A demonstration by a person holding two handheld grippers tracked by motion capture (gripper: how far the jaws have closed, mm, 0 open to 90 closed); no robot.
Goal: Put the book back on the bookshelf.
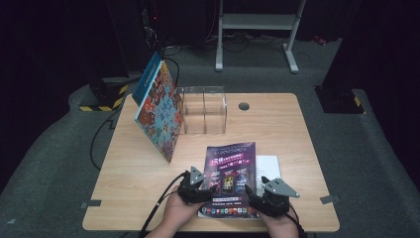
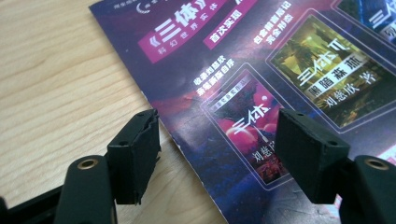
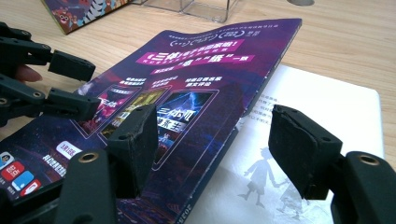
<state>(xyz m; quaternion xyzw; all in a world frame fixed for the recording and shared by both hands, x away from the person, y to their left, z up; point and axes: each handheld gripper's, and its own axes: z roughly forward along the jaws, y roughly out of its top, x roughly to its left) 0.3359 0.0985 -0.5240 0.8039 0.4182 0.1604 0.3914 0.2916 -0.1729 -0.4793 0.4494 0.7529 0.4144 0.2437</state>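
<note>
The purple magazine [image 1: 230, 181] lies flat on the wooden table [image 1: 143, 173] between the 2 grippers, near the person's edge. The left gripper [image 1: 207, 189] sits at the magazine's left edge, its jaws spread: in the left gripper view 1 pad [image 2: 135, 154] hangs over bare wood just outside the edge and the other pad [image 2: 310, 151] over the printed cover, neither pressing on it. It grasps nothing.

The right gripper [image 1: 251, 194] sits at the magazine's right edge, jaws also apart. In the right gripper view the cover's right side is lifted off a white page [image 3: 322, 116] that lies under it, and that raised edge runs up between the 2 pads, apart from both. This gripper is released too.

Beyond both grippers, farther up the table, stands a clear plastic box [image 1: 203, 110], and left of it a colourful patterned book [image 1: 161, 111] leans tilted against the box.
</note>
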